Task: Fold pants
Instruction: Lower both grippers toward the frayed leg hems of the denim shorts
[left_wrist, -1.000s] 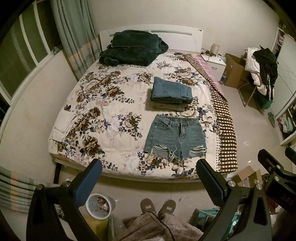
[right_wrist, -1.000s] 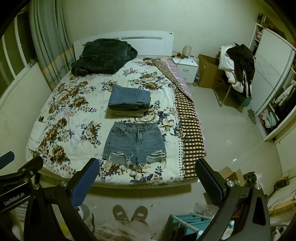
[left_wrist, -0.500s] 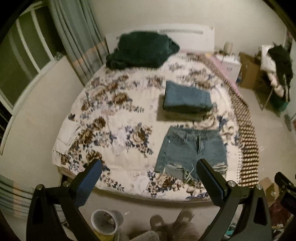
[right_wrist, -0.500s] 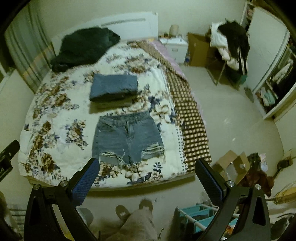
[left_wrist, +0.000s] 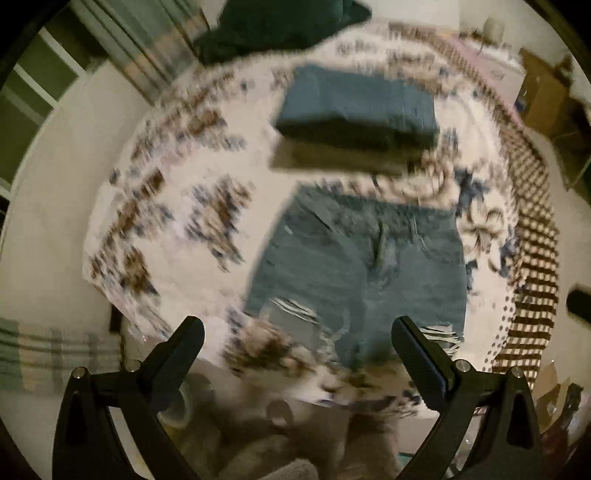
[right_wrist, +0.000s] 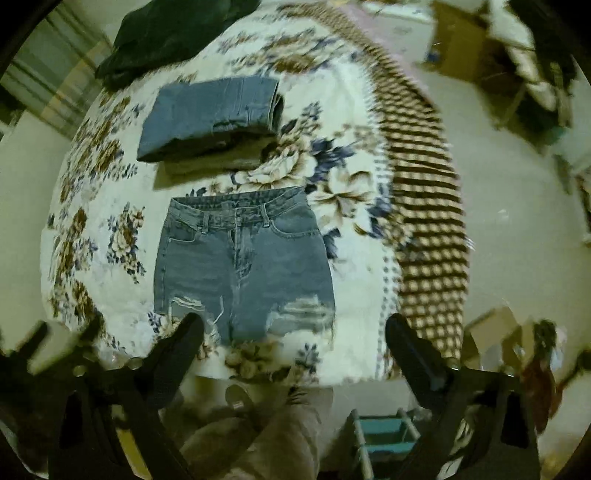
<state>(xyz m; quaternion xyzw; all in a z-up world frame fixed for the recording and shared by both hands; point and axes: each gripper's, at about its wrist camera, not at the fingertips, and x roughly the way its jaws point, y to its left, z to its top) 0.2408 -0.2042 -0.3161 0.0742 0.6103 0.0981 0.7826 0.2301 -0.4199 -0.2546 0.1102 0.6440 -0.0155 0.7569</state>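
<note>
Right wrist view shows the bed (right_wrist: 110, 295) filling most of the frame, covered by a white floral quilt (right_wrist: 92, 240), with a brown checkered blanket (right_wrist: 424, 206) running down its right edge. The denim shorts (right_wrist: 243, 266) lie flat and unfolded on the quilt near the foot of the bed, waistband toward the headboard and frayed hems toward the camera. Just beyond the shorts' waistband sits a stack of folded jeans (right_wrist: 214, 114), apart from the shorts, and farther up the bed lies a dark green heap of fabric (right_wrist: 166, 33). The right gripper (right_wrist: 293, 332) hangs above the foot of the bed with its fingers spread wide and nothing between them; its left fingertip overlaps the shorts' left hem in the frame, though contact cannot be judged. In the heavily blurred left wrist view, the left gripper (left_wrist: 297, 334) is likewise open and empty over the foot of the bed, with the shorts (left_wrist: 362, 273) ahead of it and the folded jeans (left_wrist: 354, 107) beyond.
</note>
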